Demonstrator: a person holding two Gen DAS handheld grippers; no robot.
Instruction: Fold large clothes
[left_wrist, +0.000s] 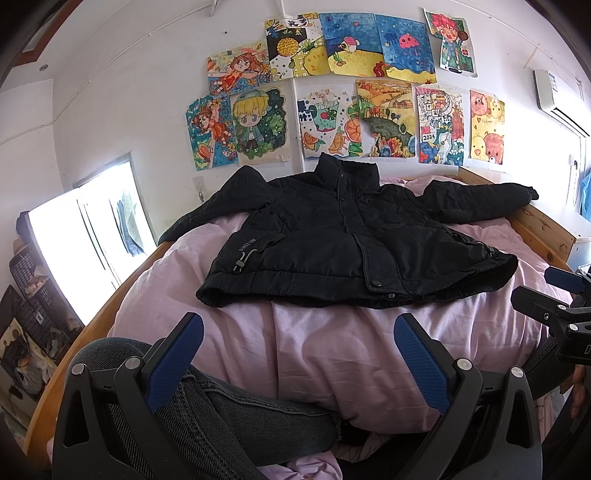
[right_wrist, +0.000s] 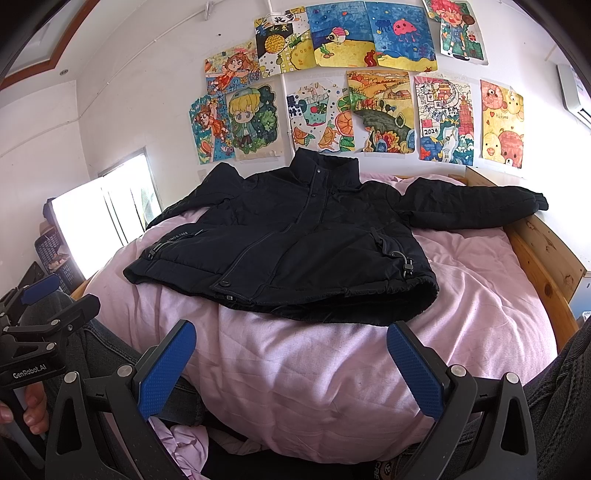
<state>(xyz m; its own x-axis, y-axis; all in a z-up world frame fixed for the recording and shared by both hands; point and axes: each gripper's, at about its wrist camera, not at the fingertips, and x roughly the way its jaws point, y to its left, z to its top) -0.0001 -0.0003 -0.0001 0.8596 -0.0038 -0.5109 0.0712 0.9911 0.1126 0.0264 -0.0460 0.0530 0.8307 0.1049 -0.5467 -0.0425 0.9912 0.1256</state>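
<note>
A black padded jacket (left_wrist: 332, 236) lies spread flat, front up, on a pink duvet (left_wrist: 332, 350), collar toward the wall and sleeves out to both sides. It also shows in the right wrist view (right_wrist: 295, 240). My left gripper (left_wrist: 299, 325) is open and empty, held above the duvet just short of the jacket's hem. My right gripper (right_wrist: 291, 332) is open and empty, also short of the hem. The right gripper shows at the right edge of the left wrist view (left_wrist: 554, 299), and the left gripper at the left edge of the right wrist view (right_wrist: 48, 299).
The bed has a wooden frame (right_wrist: 546, 258) along its right side and a white wall with children's drawings (left_wrist: 332, 92) behind it. A bright window (left_wrist: 85, 240) is on the left. A person's jeans-clad leg (left_wrist: 207, 413) lies below the left gripper.
</note>
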